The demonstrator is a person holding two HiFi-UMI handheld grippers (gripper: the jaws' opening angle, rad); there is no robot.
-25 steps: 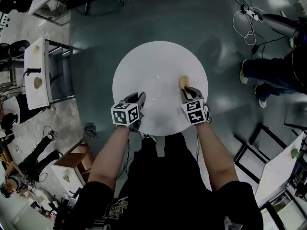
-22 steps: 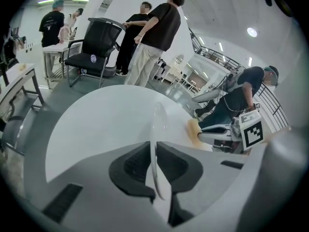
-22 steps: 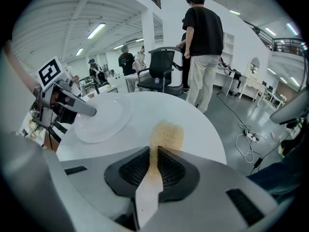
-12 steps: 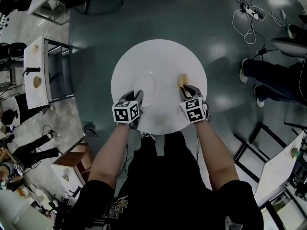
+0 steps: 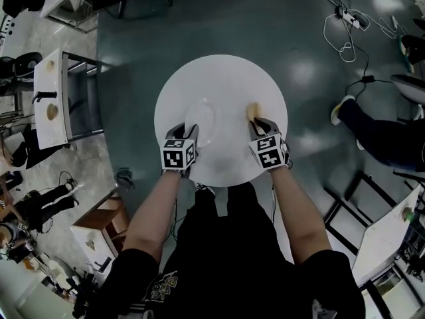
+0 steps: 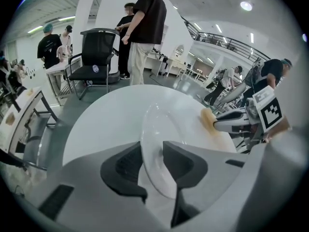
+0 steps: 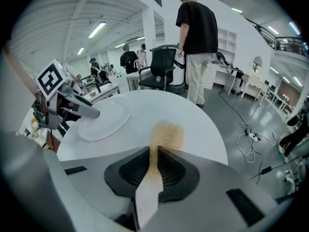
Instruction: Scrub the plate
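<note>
The plate (image 5: 200, 121) lies flat on the round white table (image 5: 229, 78), left of centre. The left gripper (image 5: 181, 133) is at the plate's near rim. Its jaws have just been opening and now stand apart, with the rim between them and unclamped. The right gripper (image 7: 154, 156) is clamped on a tan sponge (image 7: 166, 134), which rests on the table well right of the plate.

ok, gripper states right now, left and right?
left gripper: open, jaws have just been opening, rim of the plate between them.
right gripper: shut on the sponge.
</note>
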